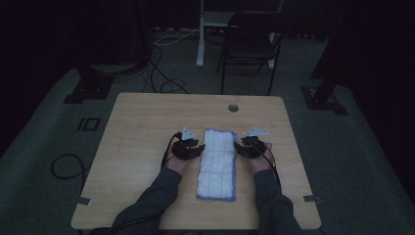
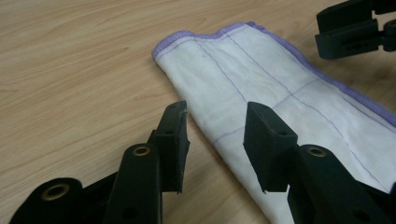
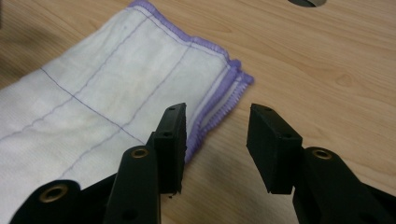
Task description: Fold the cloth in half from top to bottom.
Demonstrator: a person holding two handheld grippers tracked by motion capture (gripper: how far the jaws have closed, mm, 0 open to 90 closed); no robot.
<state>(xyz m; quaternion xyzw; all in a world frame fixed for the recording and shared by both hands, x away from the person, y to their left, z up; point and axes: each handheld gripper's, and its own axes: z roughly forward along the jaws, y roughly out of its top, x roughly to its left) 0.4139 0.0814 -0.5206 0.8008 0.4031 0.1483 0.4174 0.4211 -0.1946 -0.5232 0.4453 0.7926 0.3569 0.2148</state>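
A white cloth (image 1: 218, 164) with a purple hem and thin grid lines lies folded into a long strip on the wooden table (image 1: 142, 122). My left gripper (image 1: 194, 149) sits at the strip's left edge, jaws open, the cloth's folded edge (image 2: 219, 126) lying between them untouched. My right gripper (image 1: 243, 148) rests at the strip's right edge, open over the layered purple hem (image 3: 219, 109) near the far corner. The right gripper's black jaws (image 2: 348, 30) appear across the cloth in the left gripper view.
A round cable hole (image 1: 233, 107) is set in the table near its far edge. Beyond the table stand a dark folding chair (image 1: 252, 41), a white post (image 1: 200, 34) and loose cables (image 1: 161, 73) on the floor.
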